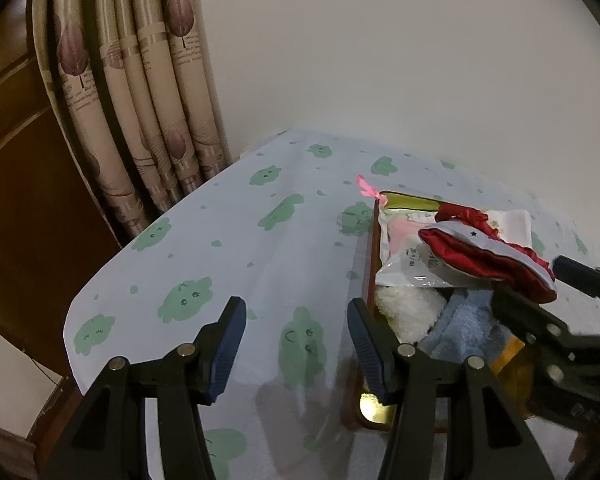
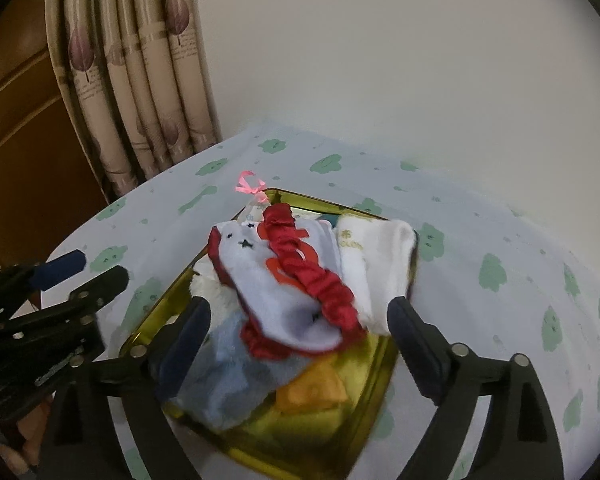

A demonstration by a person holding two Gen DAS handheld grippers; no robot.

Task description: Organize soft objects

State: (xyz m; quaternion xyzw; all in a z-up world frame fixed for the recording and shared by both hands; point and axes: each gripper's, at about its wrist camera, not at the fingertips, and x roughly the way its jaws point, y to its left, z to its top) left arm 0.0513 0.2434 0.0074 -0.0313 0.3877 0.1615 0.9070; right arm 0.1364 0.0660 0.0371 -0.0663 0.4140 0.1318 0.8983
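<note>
- Soft objects sit heaped in a gold tin tray (image 1: 380, 416) on the table, whose light cloth (image 1: 236, 240) is printed with green clouds. From the left wrist view, the left gripper (image 1: 296, 344) hangs over the cloth just beside the tray's left wall, jaws spread wide with nothing between them.
- In the same view, a red-and-white fabric piece (image 1: 488, 256) lies on top of the pile, above a white fluffy item (image 1: 410, 308), a blue towel (image 1: 468, 328) and a clear plastic packet (image 1: 404, 256). The right gripper (image 1: 540, 284) reaches in from the right edge, near the red fabric.
- From the right wrist view, the right gripper (image 2: 300, 340) hovers over the tray (image 2: 380, 380), jaws wide apart and empty. The red-and-white fabric piece (image 2: 284, 276) lies between and just beyond its fingertips, atop the blue towel (image 2: 236, 384).
- A white sock (image 2: 376, 264) rests at the tray's right side, a pink ribbon (image 2: 252, 186) at its far corner, and the left gripper (image 2: 80, 272) shows at the left.
</note>
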